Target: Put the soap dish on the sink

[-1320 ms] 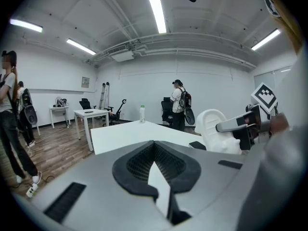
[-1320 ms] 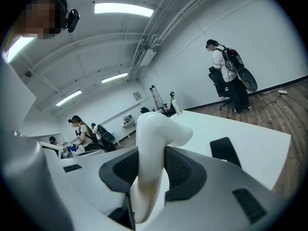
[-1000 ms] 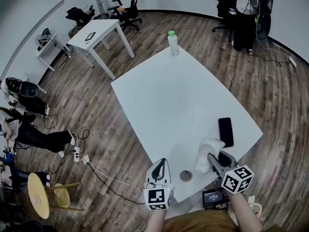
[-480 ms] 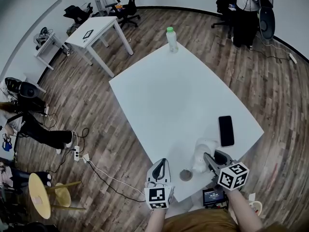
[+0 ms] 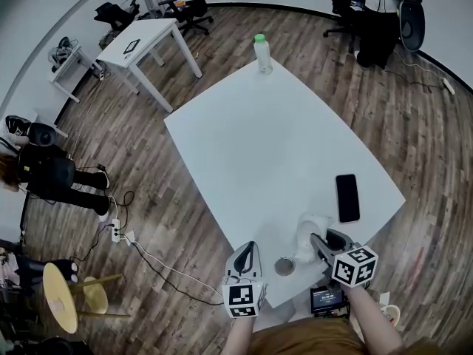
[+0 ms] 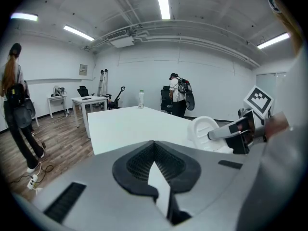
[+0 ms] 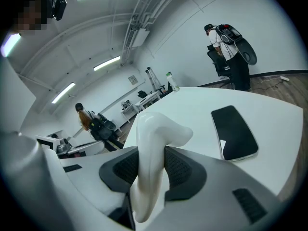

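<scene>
Though the right gripper (image 5: 319,242) covers part of it in head view, the soap dish (image 5: 307,231) is over the bench (image 5: 251,139) near edge, phone (image 5: 346,197) beyond, round disc (image 5: 284,267) beside. Left gripper view: left gripper (image 6: 154,150) jaws together, empty. Right gripper view: jaws clamped on the soap dish, its lower end cut off.

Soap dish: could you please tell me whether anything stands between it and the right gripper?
Nothing visible does: the right gripper holds the white soap dish directly between its jaws. Where the dish has to go shows in no view, so that path cannot be judged.
</scene>
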Demonstrator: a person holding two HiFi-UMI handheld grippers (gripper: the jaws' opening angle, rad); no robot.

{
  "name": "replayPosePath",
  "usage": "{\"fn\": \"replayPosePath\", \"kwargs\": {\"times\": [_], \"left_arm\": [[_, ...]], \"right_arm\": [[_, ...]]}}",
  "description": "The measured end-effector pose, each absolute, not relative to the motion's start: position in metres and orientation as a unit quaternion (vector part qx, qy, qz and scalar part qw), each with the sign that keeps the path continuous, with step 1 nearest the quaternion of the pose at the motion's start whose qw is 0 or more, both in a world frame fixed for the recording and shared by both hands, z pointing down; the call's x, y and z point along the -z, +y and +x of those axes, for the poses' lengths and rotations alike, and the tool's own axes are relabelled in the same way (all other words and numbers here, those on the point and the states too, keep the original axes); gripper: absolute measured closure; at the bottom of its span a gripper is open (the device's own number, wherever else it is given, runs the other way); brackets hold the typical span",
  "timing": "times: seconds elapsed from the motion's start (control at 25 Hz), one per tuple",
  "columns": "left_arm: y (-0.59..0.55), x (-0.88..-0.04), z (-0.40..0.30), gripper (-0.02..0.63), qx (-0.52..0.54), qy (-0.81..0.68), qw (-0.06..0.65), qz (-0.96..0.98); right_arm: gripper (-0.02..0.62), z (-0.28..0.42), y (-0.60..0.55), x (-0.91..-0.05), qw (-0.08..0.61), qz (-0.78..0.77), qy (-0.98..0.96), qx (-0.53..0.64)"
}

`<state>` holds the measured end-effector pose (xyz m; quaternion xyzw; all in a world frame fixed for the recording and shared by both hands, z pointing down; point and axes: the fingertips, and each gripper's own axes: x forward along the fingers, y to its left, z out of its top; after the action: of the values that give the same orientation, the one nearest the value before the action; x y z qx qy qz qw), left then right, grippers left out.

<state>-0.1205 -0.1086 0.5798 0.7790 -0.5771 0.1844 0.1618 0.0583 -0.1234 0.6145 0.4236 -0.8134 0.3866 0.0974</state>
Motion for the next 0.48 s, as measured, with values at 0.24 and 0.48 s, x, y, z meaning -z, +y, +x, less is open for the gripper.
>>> {"fn": "replayPosePath", "kwargs": {"times": [0.24, 0.48], "left_arm": [[-0.107, -0.59, -0.121, 0.598, -0.192, -0.576, 0.167, 0.777], [-0.111, -0.593, -0.125, 0.598, -0.193, -0.581, 0.171, 0.772]], "right_arm": [[0.454, 0.054, -0.123, -0.629, 0.113, 0.418, -0.811, -0.393], [0.454, 0.052, -0.124, -0.643, 0.126, 0.411, -0.809, -0.402]]}}
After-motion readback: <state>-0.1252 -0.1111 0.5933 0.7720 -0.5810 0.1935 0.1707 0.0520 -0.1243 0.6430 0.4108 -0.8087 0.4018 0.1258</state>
